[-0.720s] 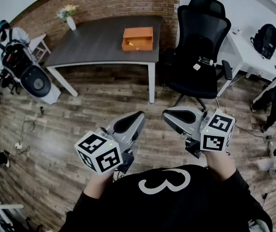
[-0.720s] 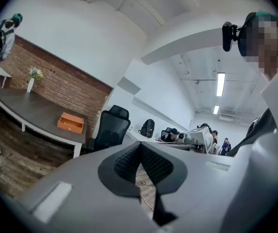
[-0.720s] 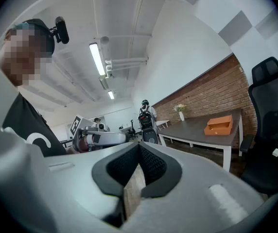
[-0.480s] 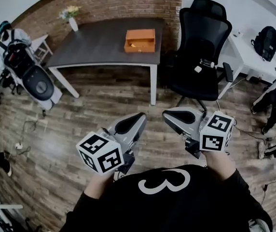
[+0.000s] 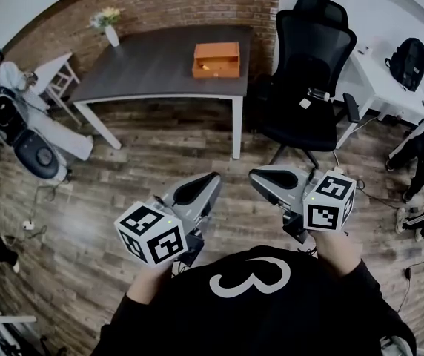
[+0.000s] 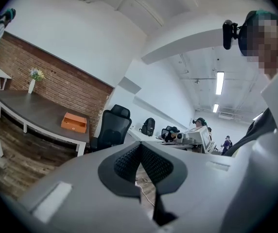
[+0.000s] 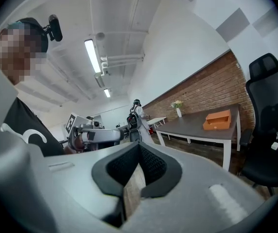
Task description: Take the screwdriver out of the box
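Note:
An open orange box (image 5: 216,59) stands on the dark table (image 5: 153,69) by the brick wall, far ahead of both grippers. What lies inside it is too small to make out. The same box (image 6: 74,123) shows in the left gripper view, and again as the box (image 7: 217,120) in the right gripper view. My left gripper (image 5: 212,178) and right gripper (image 5: 256,176) are held side by side over the wooden floor, close to my chest. Each one's jaws are shut, pads touching, with nothing between them.
A black office chair (image 5: 308,73) stands right of the table. A white desk (image 5: 386,87) with a backpack (image 5: 408,61) is at the far right, with people seated near it. A vase of flowers (image 5: 108,28) sits on the table's far corner. A person with bulky gear (image 5: 12,117) is at the left.
The person with the gear at the left has shifted toward the lower left. Both grippers have stayed in place, still shut.

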`<move>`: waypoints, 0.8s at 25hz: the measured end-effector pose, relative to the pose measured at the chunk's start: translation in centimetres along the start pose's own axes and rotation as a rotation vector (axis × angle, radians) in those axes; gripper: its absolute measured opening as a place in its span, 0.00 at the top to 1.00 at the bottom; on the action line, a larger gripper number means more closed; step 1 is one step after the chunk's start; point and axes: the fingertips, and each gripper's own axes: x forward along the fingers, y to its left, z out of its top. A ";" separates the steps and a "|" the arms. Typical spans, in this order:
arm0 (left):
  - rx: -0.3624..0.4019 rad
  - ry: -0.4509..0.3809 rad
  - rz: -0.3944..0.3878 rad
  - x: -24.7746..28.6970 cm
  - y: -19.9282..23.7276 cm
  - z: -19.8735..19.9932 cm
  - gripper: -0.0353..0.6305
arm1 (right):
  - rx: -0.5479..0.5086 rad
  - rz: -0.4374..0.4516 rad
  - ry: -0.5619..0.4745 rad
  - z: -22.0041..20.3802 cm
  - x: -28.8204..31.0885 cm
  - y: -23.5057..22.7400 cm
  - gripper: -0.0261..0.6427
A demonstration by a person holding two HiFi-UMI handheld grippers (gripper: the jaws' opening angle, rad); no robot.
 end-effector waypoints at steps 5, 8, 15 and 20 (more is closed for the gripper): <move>-0.010 0.011 0.015 0.4 0.6 -0.6 0.93 | 0.003 0.016 0.001 -0.4 0.3 -0.3 0.96; -0.019 0.011 0.020 0.0 2.2 -0.8 0.93 | 0.007 0.029 -0.001 -0.7 1.9 -0.5 0.96; -0.053 0.021 0.047 0.9 8.0 -1.2 0.93 | 0.023 0.038 0.011 -0.5 6.5 -4.0 0.96; -0.083 0.029 0.084 3.7 13.3 0.0 0.93 | 0.046 0.045 0.008 1.6 9.8 -9.1 0.96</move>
